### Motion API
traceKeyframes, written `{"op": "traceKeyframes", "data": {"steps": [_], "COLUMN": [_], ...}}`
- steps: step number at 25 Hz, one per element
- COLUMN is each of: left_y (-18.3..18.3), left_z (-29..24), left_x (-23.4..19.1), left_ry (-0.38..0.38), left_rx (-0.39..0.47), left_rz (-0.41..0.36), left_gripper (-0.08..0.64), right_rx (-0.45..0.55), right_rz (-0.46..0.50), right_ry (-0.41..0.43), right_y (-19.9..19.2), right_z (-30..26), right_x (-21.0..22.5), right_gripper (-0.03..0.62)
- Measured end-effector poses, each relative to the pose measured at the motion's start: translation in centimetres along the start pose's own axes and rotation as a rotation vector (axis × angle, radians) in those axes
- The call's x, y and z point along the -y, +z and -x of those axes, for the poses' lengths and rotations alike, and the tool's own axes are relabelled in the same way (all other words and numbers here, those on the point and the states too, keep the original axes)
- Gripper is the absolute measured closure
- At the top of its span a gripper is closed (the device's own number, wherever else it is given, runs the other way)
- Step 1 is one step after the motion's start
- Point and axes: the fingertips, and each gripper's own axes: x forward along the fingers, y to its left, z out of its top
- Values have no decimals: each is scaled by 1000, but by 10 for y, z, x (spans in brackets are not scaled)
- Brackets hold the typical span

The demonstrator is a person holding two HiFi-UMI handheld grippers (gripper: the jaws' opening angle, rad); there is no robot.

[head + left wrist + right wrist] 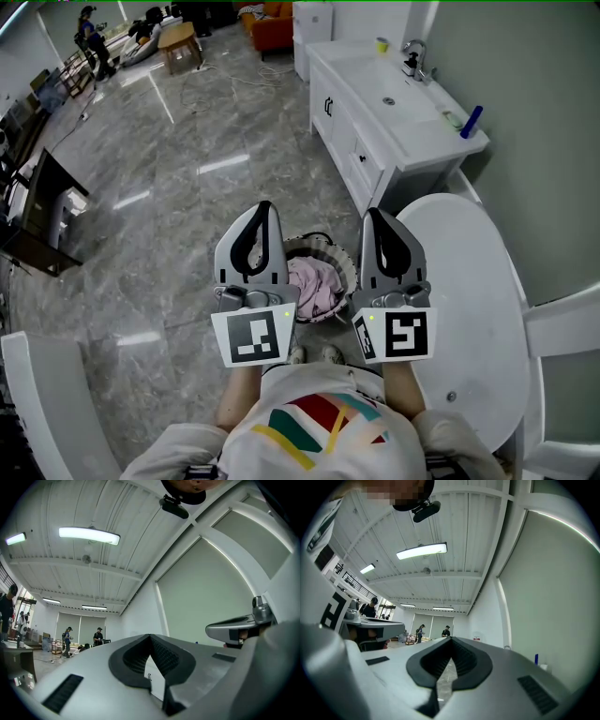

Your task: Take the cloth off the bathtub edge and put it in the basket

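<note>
"Where is the cloth?"

"The pink cloth (314,286) lies bunched up inside the basket (339,255), which stands on the grey marble floor (187,187)."

"And the two grippers?"

"Both are held up above the basket, side by side and apart from each other. The left gripper (265,208) is over the basket's left rim and the right gripper (375,216) over its right rim. They point forward and slightly upward."

"Is either of them holding anything?"

"No. The left one's jaws are pressed together with nothing between them, and the right one's are the same. Past their dark pads I only see the room."

"What is around the basket?"

"The white bathtub (469,281) is just to the basket's right. Beyond the basket, on the same side as the bathtub, stands a white vanity (375,141) with a faucet (413,58), a blue bottle (471,121) and a small yellow cup (382,44) on top. The person's shoes (309,354) are on the floor just on the near side of the basket."
</note>
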Motion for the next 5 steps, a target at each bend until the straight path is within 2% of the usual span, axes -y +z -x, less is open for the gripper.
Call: {"op": "traceKeyframes", "data": {"steps": [5], "left_y": [-2], "left_z": [9], "left_x": [4], "left_ry": [-5], "left_rx": [-3], "left_rz": [5], "left_gripper": [543], "right_rx": [-11], "right_rz": [9], "right_ry": [12], "right_y": [-4], "right_z": [7], "right_x": [-7], "right_gripper": [581]}}
